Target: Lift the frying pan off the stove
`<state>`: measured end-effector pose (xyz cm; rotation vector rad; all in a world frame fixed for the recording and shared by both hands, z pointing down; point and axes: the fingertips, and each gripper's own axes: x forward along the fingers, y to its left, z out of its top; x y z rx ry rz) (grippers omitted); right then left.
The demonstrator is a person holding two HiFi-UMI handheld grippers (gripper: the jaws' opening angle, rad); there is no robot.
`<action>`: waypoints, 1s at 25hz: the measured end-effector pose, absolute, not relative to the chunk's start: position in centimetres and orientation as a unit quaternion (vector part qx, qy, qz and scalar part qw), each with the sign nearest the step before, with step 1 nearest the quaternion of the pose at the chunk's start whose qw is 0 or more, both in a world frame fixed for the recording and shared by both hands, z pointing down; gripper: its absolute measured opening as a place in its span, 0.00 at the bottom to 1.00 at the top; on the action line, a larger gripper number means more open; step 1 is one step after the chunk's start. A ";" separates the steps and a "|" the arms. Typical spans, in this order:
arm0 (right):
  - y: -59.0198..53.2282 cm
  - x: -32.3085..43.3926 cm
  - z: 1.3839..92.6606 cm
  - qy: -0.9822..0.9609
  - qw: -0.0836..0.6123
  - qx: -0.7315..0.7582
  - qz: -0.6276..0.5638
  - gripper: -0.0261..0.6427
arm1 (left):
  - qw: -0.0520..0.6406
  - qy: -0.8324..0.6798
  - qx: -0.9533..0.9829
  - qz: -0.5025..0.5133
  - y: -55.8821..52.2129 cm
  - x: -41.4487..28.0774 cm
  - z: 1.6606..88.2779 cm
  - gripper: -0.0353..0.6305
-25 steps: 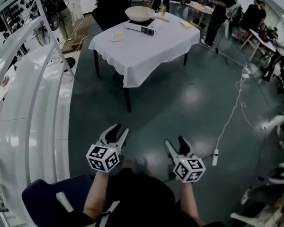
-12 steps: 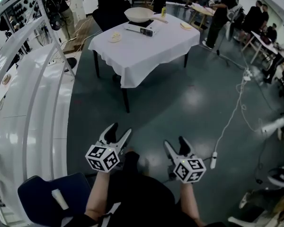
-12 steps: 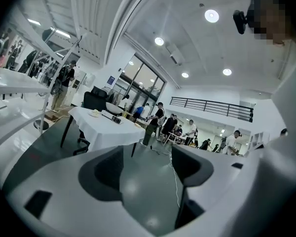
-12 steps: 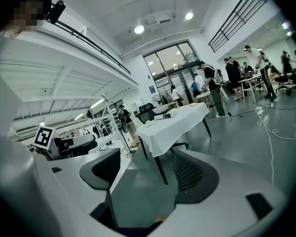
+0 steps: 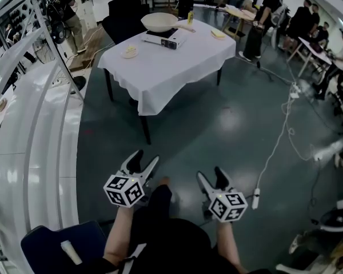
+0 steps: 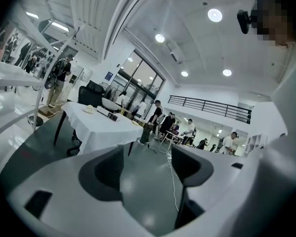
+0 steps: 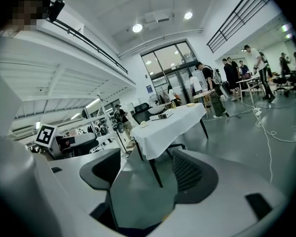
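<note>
A cream frying pan (image 5: 159, 21) sits on a flat white stove (image 5: 163, 37) at the far end of a white-clothed table (image 5: 171, 67), several steps ahead of me. Both grippers hang low in front of my body, far from the table. My left gripper (image 5: 144, 157) is open; its jaws have just been opening, with nothing between them. My right gripper (image 5: 210, 173) is open too, its jaws also just opened wider and empty. The left gripper view shows the table (image 6: 96, 125) small in the distance, and the right gripper view shows the pan (image 7: 157, 110) on it.
A small plate (image 5: 128, 52) and a yellow item (image 5: 217, 34) lie on the table. A black chair (image 5: 123, 13) stands behind it. A white cable (image 5: 277, 144) runs over the floor at right. White shelving (image 5: 23, 124) lines the left. Several people stand at back right.
The left jaws have spread wider. The view has shifted, so the table now sits a little further left and higher. Both grippers stay low in front of me.
</note>
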<state>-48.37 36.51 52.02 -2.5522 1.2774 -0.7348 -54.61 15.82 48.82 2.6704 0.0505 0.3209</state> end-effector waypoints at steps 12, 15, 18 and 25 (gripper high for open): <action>29.3 -34.9 50.7 0.407 0.088 -0.878 -0.235 0.50 | 0.210 0.037 0.970 0.120 7.1 -40.8 47.8 0.49; 27.3 -32.1 50.8 0.402 0.095 -0.880 -0.234 0.50 | 0.211 0.044 0.968 0.125 5.0 -37.8 48.0 0.49; 25.5 -29.7 50.9 0.399 0.101 -0.883 -0.227 0.50 | 0.209 0.055 0.968 0.126 3.4 -35.0 48.0 0.49; 22.5 -25.7 51.2 0.389 0.099 -0.889 -0.222 0.50 | 0.200 0.080 0.968 0.126 0.7 -30.3 48.2 0.49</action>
